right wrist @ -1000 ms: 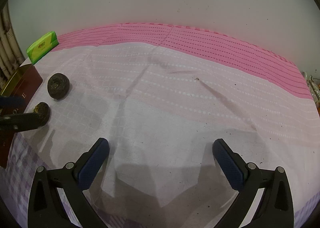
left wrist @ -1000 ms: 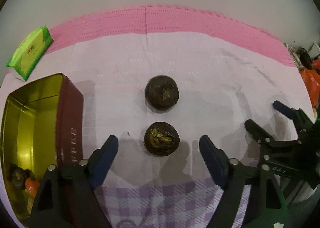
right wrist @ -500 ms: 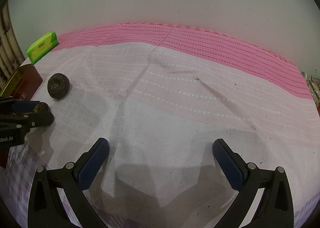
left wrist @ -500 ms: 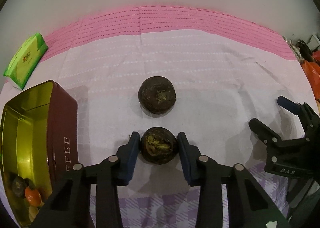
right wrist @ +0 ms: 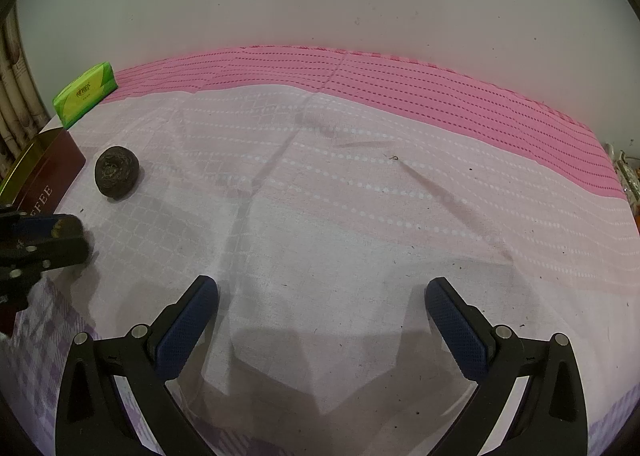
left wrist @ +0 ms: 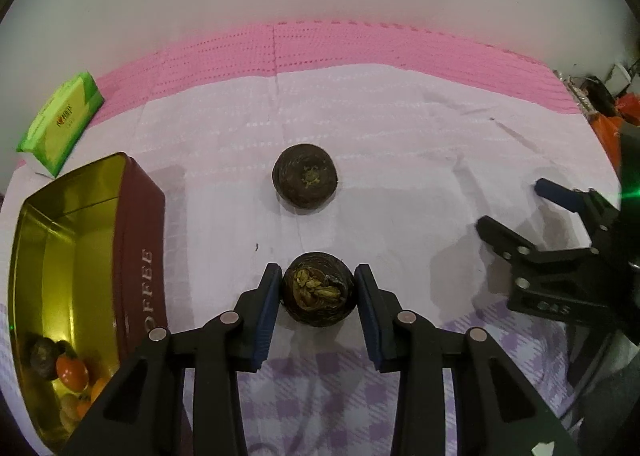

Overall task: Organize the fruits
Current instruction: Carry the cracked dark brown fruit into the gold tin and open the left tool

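Pink and white cloth (right wrist: 360, 215) is covering the table, with a plain pale wall rising behind it and a purple checked cloth (left wrist: 320, 396) lying along the near edge.

One open tin (left wrist: 138, 256) with a maroon outside and a gold inside is sitting at the left of the left wrist view. It is holding a small pile of fruit in its near corner: one dark round piece, a couple of orange ones and a pale one, though the exact count is hard to tell.

Two dark brown round fruits are lying on the cloth outside the tin. The split fruit (left wrist: 318, 294), showing yellowish flesh, is sitting between the blue pads of the left gripper (left wrist: 318, 296), which is pointing steeply down at the table with its pads closing tight against both sides of the fruit. The whole fruit (left wrist: 306, 183) is resting just beyond it, apart from the gripper and to the right of the tin.

The right gripper (right wrist: 322, 316) is hovering over bare cloth well to the right, also angled down, with its fingers spread wide and nothing between them.

One green tissue pack (left wrist: 60, 121) is lying at the far left corner, beyond the tin.
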{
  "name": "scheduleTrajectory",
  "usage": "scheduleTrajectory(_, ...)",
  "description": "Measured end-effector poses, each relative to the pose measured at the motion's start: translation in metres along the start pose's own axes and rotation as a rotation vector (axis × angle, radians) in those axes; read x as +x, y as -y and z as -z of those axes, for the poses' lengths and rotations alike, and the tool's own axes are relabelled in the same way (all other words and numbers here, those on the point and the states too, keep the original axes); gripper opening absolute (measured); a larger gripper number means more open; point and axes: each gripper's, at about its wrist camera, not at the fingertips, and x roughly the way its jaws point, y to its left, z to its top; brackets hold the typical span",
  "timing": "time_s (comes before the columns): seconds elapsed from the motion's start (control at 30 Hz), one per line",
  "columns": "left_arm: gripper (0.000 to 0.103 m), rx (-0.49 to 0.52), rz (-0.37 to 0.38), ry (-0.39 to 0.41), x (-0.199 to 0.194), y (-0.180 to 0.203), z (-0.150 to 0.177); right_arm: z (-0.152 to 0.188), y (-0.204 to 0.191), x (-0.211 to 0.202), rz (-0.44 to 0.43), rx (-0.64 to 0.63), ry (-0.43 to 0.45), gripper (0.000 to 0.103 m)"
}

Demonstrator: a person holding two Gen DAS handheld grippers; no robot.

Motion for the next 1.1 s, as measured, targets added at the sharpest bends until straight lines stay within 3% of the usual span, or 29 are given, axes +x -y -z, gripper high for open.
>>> scheduleTrajectory(0.5,0.034,-0.083,0.05,0.019,-0.051,-0.024,0.019,0.0,0.0,0.0,0.001,0.0,0.0,0.103)
scheduleTrajectory(1.1,0.034,-0.215,-0.078,0.064,-0.092,-0.102,0.037,0.0,-0.001,0.0,0.001,0.0,0.0,0.103)
